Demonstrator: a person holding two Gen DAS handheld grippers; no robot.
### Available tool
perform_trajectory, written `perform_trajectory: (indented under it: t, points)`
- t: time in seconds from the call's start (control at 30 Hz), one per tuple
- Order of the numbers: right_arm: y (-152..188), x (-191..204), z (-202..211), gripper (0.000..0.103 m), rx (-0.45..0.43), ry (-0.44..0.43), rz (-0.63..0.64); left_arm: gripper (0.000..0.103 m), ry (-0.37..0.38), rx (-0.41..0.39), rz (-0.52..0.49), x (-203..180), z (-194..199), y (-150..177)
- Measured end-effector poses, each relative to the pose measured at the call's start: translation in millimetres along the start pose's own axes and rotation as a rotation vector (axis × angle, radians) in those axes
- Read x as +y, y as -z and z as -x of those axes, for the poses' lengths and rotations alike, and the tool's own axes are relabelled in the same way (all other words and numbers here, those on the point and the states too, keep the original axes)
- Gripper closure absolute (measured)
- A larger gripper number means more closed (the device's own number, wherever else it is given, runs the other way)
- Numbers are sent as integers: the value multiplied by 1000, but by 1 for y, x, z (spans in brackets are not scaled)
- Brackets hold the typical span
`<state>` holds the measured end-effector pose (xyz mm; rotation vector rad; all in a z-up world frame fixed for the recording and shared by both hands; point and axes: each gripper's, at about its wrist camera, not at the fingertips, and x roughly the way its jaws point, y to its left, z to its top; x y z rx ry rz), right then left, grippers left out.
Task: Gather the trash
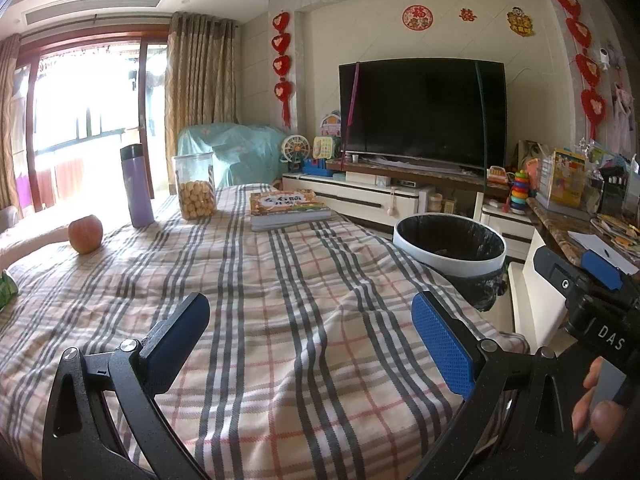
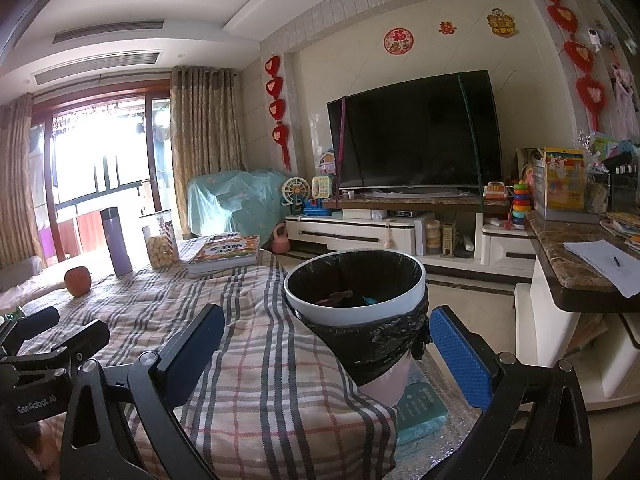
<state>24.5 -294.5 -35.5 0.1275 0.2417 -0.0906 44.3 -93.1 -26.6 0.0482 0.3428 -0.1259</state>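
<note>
A white trash bin (image 1: 448,258) with a black liner stands off the table's right edge. In the right wrist view the bin (image 2: 352,316) sits close ahead, and small red and blue scraps (image 2: 340,298) lie inside it. My right gripper (image 2: 326,320) is open, with its fingers on either side of the bin's lower part and nothing held. My left gripper (image 1: 310,308) is open and empty above the plaid tablecloth (image 1: 280,360). A green crinkled item (image 1: 6,288) pokes in at the table's far left edge, mostly cut off.
At the table's far end are an apple (image 1: 85,234), a purple flask (image 1: 137,186), a cookie jar (image 1: 195,186) and a stack of books (image 1: 288,208). A marble counter (image 2: 568,256) with papers stands at the right. A TV and its cabinet (image 2: 360,232) stand beyond.
</note>
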Motion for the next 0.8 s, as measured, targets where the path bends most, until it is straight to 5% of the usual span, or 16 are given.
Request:
perform_trajectory:
  t: [0.8]
  points:
    - [-4, 14, -6, 0, 33, -39, -14, 0, 19, 36, 27, 6, -5, 5]
